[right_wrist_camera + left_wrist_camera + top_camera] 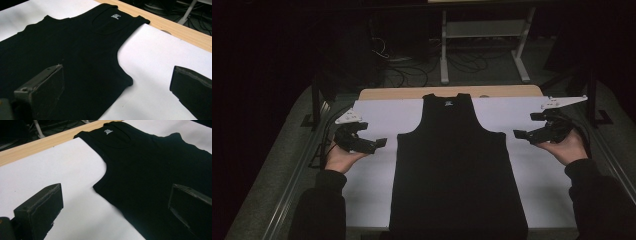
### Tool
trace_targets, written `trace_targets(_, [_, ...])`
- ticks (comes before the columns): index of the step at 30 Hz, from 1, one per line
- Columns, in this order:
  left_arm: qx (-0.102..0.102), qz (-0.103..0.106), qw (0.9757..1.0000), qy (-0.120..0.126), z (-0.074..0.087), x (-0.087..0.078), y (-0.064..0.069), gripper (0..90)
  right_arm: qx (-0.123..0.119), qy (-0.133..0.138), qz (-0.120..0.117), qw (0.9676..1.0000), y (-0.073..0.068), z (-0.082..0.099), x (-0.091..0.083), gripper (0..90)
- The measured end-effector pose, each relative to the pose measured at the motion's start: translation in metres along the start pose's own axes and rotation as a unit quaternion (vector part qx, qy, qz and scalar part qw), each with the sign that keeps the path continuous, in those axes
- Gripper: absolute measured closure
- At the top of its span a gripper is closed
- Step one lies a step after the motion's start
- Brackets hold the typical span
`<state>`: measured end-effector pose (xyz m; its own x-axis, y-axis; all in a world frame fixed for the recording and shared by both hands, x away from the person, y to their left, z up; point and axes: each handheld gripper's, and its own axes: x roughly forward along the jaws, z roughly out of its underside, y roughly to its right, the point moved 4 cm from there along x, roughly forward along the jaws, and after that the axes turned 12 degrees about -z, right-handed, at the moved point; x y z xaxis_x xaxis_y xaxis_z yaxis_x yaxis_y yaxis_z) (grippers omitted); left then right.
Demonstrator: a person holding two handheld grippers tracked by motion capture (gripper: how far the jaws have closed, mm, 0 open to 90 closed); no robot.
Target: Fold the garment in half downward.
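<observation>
A black tank top [454, 165] lies flat on the white sheet [372, 175], neck toward the far edge, with a small white label inside the collar [108, 131]. My left gripper [377, 144] hovers open just left of the top's left armhole [100, 185], nothing between its jaws. My right gripper [524, 134] hovers open off the top's right side, near the right armhole [128, 81], also holding nothing. In the right gripper view the tank top [75, 52] spreads under the left jaw. Both hands hold the grippers palm up.
The white sheet covers a wooden table whose far edge [452, 92] shows bare. Beyond it stand a white metal frame [482, 45] and loose cables [407, 70] on a dark floor. Metal rails run along both table sides.
</observation>
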<state>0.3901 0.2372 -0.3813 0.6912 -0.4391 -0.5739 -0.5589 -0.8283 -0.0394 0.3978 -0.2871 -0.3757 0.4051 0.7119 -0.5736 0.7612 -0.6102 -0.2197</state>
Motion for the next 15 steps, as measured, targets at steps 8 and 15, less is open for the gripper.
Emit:
trace_targets(8, [-0.008, 0.005, 0.9999, -0.01, 0.002, 0.011, -0.006, 0.0, 0.006, -0.01, -0.002, 0.9999, 0.007, -0.003, 0.008, 0.0])
trace_targets(15, [-0.009, 0.009, 0.9997, -0.02, -0.001, 0.02, -0.009, 0.0, 0.017, -0.013, -0.001, 0.9998, 0.018, -0.002, 0.015, 0.0])
